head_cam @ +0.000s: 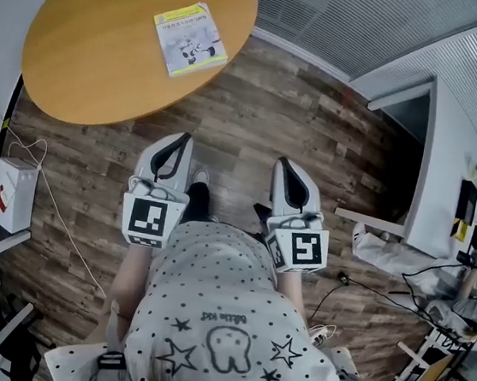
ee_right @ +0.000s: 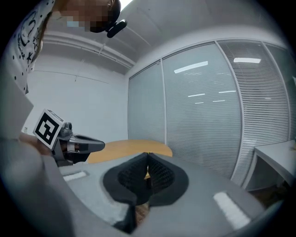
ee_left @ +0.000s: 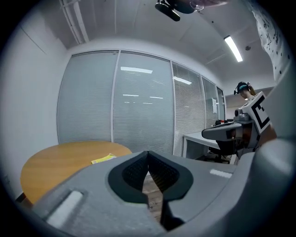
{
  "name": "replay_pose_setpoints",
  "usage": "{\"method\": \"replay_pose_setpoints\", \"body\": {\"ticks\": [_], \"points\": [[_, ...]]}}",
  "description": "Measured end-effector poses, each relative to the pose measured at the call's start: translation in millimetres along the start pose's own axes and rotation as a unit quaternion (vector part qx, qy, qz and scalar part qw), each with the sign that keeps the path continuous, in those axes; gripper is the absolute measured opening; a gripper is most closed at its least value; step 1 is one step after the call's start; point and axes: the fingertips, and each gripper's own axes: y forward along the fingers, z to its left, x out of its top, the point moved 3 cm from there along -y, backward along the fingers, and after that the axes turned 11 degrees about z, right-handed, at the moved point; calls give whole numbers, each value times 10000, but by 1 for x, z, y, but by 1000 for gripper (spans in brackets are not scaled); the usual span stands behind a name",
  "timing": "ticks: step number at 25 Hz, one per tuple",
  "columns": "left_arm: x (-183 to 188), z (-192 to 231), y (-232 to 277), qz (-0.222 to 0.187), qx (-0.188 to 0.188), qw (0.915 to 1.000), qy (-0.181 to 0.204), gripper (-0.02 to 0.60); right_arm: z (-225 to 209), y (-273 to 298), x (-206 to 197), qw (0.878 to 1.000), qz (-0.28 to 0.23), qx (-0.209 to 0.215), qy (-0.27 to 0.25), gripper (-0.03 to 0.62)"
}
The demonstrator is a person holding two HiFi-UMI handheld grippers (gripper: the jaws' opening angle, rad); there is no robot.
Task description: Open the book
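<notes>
Left gripper and right gripper are held out in front of a dotted shirt, side by side and apart, over a wood-plank floor. The left fingers are seen pressed together at the tips, with nothing between them. The right fingers are likewise closed tip to tip, with nothing gripped. From the left gripper the other gripper is seen off to the right; from the right gripper the other gripper is seen off to the left.

The book is well apart from both pairs of fingers, beyond a strip of floor, and touched by neither. It lies roughly straight ahead of the left fingers and off to the left of the right ones. In the left gripper view the book shows just left of the fingertips, far behind them.

The book lies flat and closed, cover up, skewed, right of the middle of a round wooden surface. A yellow-green border is seen round a white cover panel with a black-and-white cartoon drawing; the print cannot be read.

A white box stands on the floor at left and a white desk at right. Glass walls with blinds are seen behind the surface.
</notes>
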Motion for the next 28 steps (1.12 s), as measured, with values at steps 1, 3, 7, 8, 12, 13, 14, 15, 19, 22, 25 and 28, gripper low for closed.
{"method": "replay_pose_setpoints", "body": {"ticks": [1, 3, 7, 8, 12, 13, 14, 15, 19, 22, 25, 28], "points": [[2, 6, 5, -10, 8, 10000, -16, 11, 0, 7, 3, 10000, 6, -1, -21, 3], [6, 18, 17, 7, 45, 10000, -40, 11, -2, 21, 9, 10000, 20, -14, -46, 3], [11, 39, 38, 53, 45, 10000, -41, 11, -8, 46, 20, 10000, -17, -72, -5, 3], [13, 44, 42, 50, 38, 10000, -45, 11, -10, 51, 23, 10000, -20, -91, 2, 3], [15, 65, 54, 56, 30, 9998, -195, 11, -14, 70, 26, 9998, 16, -158, 89, 3], [15, 70, 56, 57, 24, 9997, -226, 11, -14, 74, 28, 9998, 20, -170, 107, 3], [16, 73, 59, 43, 11, 9997, -238, 11, -15, 77, 29, 9998, 22, -179, 115, 3], [17, 76, 60, 25, -3, 9997, -238, 11, -15, 80, 31, 9998, 23, -183, 118, 3], [16, 78, 60, 62, -5, 9996, -260, 11, -16, 86, 30, 9997, 46, -151, 167, 3], [12, 80, 59, 73, 31, 9995, -295, 11, -14, 91, 29, 9998, 78, -80, 174, 3], [10, 84, 61, 108, 75, 9993, -343, 11, -12, 99, 30, 9998, 114, 13, 139, 3], [8, 89, 65, 141, 150, 9990, -406, 11, -14, 109, 30, 9997, 170, 77, 136, 3]]}}
